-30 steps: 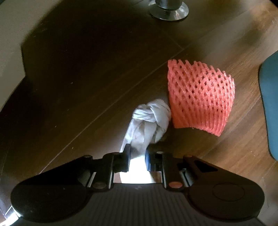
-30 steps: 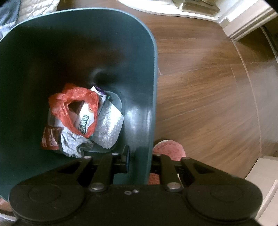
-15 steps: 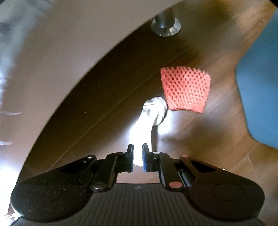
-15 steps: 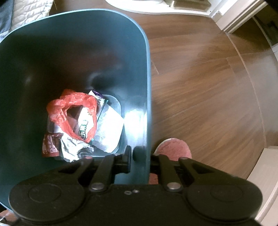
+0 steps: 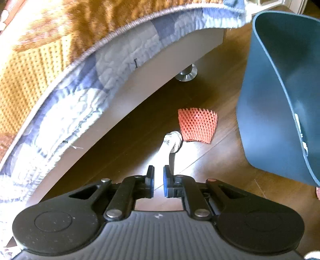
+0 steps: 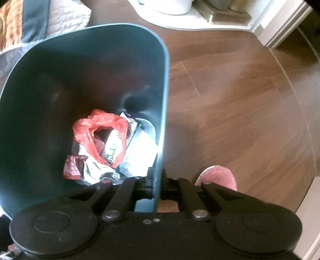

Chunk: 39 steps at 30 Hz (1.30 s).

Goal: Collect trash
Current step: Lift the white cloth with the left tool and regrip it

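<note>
A white knotted scrap (image 5: 173, 140) hangs from my left gripper (image 5: 158, 176), which is shut on its upper end, well above the floor. Beneath it an orange foam net (image 5: 197, 125) lies flat on the wood floor. The teal bin (image 5: 266, 120) stands to the right of both. In the right wrist view my right gripper (image 6: 158, 178) points down at the bin's rim (image 6: 165, 80), its jaws closing tight on the right wall, one pad inside and one outside. At the bottom of the bin lie a red plastic bag (image 6: 100, 128) and several wrappers (image 6: 140, 148).
A bed with a patchwork quilt (image 5: 60, 70) overhangs the floor on the left, resting on a metal leg (image 5: 187, 74). A person's pink slipper (image 6: 218, 176) sits just right of the bin. A white base (image 6: 190, 18) and a door frame (image 6: 280, 26) are at the back.
My left gripper has risen with the white scrap, lifting it off the floor; the net looks smaller, and the bed and bin came into view. My right jaws closed onto the bin wall.
</note>
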Available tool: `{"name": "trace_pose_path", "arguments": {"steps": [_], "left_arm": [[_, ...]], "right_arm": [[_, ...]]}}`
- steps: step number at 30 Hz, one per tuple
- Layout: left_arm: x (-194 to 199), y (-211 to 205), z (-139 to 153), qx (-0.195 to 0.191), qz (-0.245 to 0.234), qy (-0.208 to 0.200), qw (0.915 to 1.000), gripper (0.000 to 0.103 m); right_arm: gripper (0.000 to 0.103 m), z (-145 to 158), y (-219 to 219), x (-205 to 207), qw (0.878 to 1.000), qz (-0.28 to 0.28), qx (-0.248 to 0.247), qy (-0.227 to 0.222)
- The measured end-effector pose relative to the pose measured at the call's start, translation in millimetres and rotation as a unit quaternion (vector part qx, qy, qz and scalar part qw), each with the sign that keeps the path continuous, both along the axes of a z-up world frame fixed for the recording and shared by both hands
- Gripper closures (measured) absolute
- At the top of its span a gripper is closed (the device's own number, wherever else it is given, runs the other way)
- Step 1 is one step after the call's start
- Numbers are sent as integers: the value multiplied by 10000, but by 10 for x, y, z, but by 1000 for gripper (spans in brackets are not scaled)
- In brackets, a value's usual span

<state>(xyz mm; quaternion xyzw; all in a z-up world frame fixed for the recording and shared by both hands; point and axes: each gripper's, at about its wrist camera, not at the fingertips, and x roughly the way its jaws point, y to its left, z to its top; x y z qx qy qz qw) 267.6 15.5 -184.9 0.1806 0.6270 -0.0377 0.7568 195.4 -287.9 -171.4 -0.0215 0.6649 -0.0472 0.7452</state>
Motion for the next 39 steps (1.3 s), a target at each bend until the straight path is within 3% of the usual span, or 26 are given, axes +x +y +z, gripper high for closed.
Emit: {"name": "trace_pose_path", "arguments": {"steps": [4,9,11,13,15,21,28,35,36,39], "left_arm": [[5,58,-79,-159,40,48,9999,95],[155,67,-396,-313,20,169,9994,91],[228,29,-537,-374,-61,212,9991,77],[282,-6,-688,-375,-94,208,9990,33],[319,-26,-795,-396,-129,114,9991,25],[470,-2,-1337,-364,-328,268,9984,25],[646,170,-1915,-474,-145,510,9975,25],[714,229,-2300,-418,-162,640,9969,26],[721,244,-2332,-417,-128,654,9969,27],[739,288,-2360,-588,-16,660,9961,43]], "right_arm": [[99,-61,-54,-16,9998,-58,111,125],[99,-80,-82,43,9997,-79,117,203],[99,-39,-91,88,9997,-101,128,160],[99,-24,-117,113,9997,-130,161,161],[99,-27,-131,129,9994,-160,226,212],[96,-69,-122,144,9993,27,187,320],[95,-118,-113,202,9987,72,118,482],[93,-166,-120,239,9984,-20,89,550],[93,-167,-123,242,9984,-27,87,557],[93,-187,-128,247,9983,-56,94,576]]}}
